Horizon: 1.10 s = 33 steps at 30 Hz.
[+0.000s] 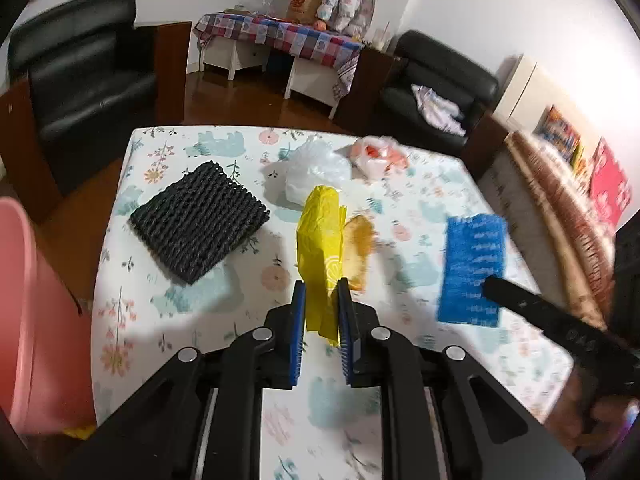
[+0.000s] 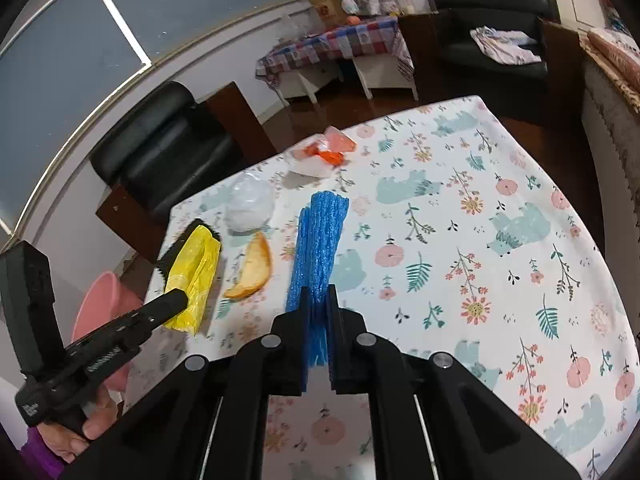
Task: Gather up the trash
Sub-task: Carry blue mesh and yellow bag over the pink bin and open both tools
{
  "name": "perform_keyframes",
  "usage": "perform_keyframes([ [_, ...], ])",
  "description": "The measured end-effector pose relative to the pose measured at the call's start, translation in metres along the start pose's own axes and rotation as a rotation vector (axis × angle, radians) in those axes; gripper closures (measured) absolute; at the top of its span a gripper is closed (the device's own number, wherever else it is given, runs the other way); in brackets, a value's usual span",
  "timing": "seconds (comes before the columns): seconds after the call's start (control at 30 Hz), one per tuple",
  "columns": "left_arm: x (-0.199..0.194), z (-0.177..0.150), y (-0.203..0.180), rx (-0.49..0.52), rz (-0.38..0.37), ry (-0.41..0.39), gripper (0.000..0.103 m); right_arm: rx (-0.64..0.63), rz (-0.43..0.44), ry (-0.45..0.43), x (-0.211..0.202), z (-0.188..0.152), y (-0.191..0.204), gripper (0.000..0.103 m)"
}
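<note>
My left gripper (image 1: 321, 292) is shut on a crumpled yellow wrapper (image 1: 320, 240) and holds it above the table; the wrapper also shows in the right wrist view (image 2: 194, 272). My right gripper (image 2: 318, 300) is shut on a blue foam net (image 2: 320, 240), seen flat in the left wrist view (image 1: 472, 268). On the floral tablecloth (image 2: 480, 240) lie an orange peel (image 2: 254, 270), a clear plastic bag (image 2: 250, 202), a white bag with orange scraps (image 2: 324, 152) and a black foam net (image 1: 200, 220).
A pink bin (image 1: 36, 320) stands on the floor left of the table, also in the right wrist view (image 2: 102, 300). Black armchairs (image 1: 80, 72) stand beyond the table. A checked-cloth bench (image 1: 280, 36) is at the back wall.
</note>
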<state>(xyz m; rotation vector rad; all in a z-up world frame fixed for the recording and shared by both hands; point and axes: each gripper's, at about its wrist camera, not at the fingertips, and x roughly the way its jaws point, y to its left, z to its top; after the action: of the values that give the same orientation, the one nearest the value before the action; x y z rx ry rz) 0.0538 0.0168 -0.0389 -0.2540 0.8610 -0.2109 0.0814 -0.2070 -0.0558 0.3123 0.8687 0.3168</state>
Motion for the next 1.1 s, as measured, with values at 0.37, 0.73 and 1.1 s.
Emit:
perform_keyframes([
  [0.37, -0.088, -0.024, 0.003, -0.077, -0.040, -0.106, 0.088, -0.075, 0.070, -0.066, -0.054, -0.022, 0.042, 0.097],
  [0.73, -0.157, -0.050, 0.029, -0.121, -0.058, -0.194, 0.088, -0.181, 0.125, -0.072, -0.077, -0.047, 0.093, 0.096],
  [1.1, -0.187, -0.061, 0.073, -0.083, 0.259, -0.286, 0.088, -0.272, 0.229, 0.012, -0.037, -0.042, 0.154, 0.096],
])
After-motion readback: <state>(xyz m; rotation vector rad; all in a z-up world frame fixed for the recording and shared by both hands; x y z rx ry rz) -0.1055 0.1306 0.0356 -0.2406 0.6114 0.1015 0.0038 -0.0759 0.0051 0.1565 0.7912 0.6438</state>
